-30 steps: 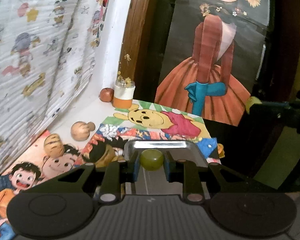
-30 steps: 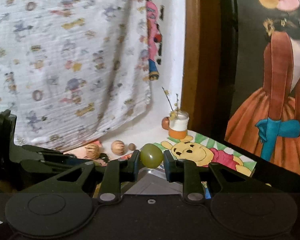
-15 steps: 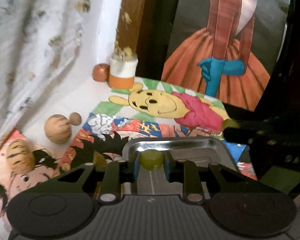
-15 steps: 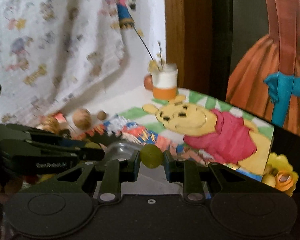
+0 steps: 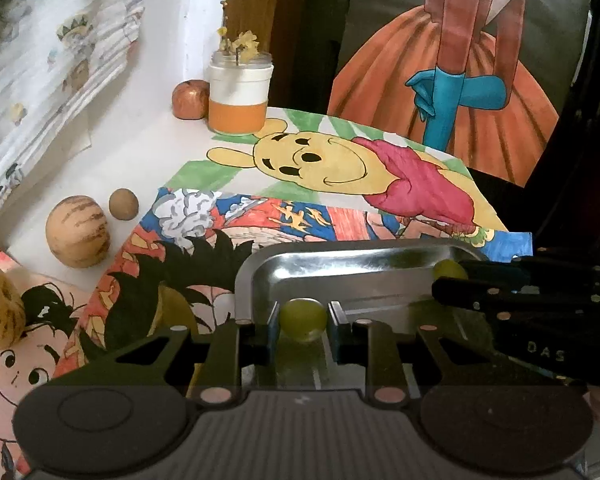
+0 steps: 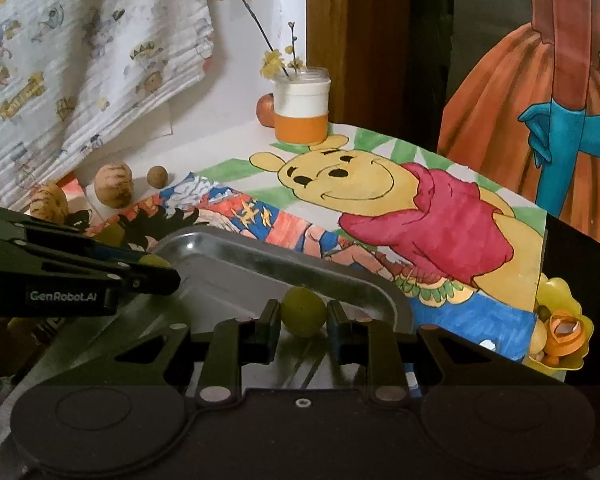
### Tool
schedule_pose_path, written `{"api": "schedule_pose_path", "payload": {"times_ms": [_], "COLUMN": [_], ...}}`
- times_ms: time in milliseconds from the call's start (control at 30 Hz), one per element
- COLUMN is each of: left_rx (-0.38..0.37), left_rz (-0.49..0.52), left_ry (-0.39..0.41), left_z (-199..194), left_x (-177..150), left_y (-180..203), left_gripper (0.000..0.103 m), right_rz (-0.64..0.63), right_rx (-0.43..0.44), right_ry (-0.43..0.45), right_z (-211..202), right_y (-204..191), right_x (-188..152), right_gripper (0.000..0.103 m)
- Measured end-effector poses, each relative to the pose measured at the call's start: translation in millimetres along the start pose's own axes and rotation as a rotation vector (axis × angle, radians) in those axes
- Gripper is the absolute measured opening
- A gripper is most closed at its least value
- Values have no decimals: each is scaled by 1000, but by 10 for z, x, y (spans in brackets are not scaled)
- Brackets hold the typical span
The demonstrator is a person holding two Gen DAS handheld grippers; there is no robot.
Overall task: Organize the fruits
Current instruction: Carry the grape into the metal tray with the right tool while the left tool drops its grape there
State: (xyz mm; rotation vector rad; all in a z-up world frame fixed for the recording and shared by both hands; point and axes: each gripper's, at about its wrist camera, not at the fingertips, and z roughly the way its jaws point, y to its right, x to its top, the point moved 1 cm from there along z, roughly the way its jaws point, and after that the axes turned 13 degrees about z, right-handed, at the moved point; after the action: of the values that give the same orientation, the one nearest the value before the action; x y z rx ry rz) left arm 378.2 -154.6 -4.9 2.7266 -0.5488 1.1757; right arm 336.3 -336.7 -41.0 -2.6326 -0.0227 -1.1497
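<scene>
Two green grapes, one per gripper. Left gripper [image 5: 303, 322] is clamped on a green grape [image 5: 303, 319], held just above the near part of the steel tray [image 5: 260, 268]. Right gripper [image 6: 303, 316] is clamped on the second grape [image 6: 303, 311], also over the tray [image 6: 364, 292] — toward its right end. Both grips are unchanged from the earlier frames, with no opening of the jaws.

Versus a second ago, both views have dropped and closed in. The tray was a small sliver behind the fingers and now fills the lower middle of each view. The wall cloth and the painted figure's face have slid out of the top of the frame. Most of that shift comes in the first half of the second, with little after it.

Each gripper shows in the other's camera. The right one enters the left view from the right edge, its grape visible at the tray's far right corner. The left one enters the right view from the left edge.

Around the tray:
- Cartoon drawings [image 5: 340, 168] cover the table under it.
- Two striped tan melons [image 5: 78, 230] and a small brown ball [image 5: 123, 204] sit left of the drawings, well apart from the tray.
- An orange-and-white jar [image 5: 239, 96] with dried sprigs stands at the back — a reddish apple [image 5: 190, 100] touches its left side.
- A yellow dish [image 6: 560, 328] of small items sits at the table's right edge.
</scene>
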Motion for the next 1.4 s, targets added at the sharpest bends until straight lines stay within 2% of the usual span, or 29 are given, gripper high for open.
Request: {"api": "schedule_pose_path", "payload": {"times_ms": [167,300,500,567,633,700,800,867,933,1033,1100,1200,1400], "left_rx": [14,18,18,14,4,32,46,58,84,122,143,159,171], "left_rz": [16,18,10,2,-4,-8,-7,-11,-4,15,18,18,7], "left_ry": [-45,-49,-45,-39,-23,-6,25,39,59,93,114,138,175], "left_z": [44,51,30,2,-49,-124,-251,-336,-443,-643,-787,-1009,-1453], "left_x": [15,18,21,21,29,45,75,91,104,92,68,9,-212], "left_y": [16,29,20,16,13,21,24,26,30,42,33,12,-37], "left_gripper": [28,28,29,34,51,65,68,75,87,97,102,103,103], "right_rz": [7,7,25,23,21,25,22,15,2,-19,-27,-41,-74], "right_rx": [2,4,28,27,26,23,19,21,23,29,33,46,73], "right_ry": [2,3,38,52,70,88,115,132,155,186,205,220,215], "right_z": [9,6,-102,-169,-254,-348,-495,-602,-728,-909,-1035,-1219,-1618], "right_y": [13,15,52,67,76,85,74,51,2,-82,-150,-279,-612], "right_x": [-11,-12,-30,-48,-59,-58,-62,-74,-94,-129,-164,-203,-309], "right_gripper": [27,27,34,38,45,50,60,67,78,87,93,100,102]}}
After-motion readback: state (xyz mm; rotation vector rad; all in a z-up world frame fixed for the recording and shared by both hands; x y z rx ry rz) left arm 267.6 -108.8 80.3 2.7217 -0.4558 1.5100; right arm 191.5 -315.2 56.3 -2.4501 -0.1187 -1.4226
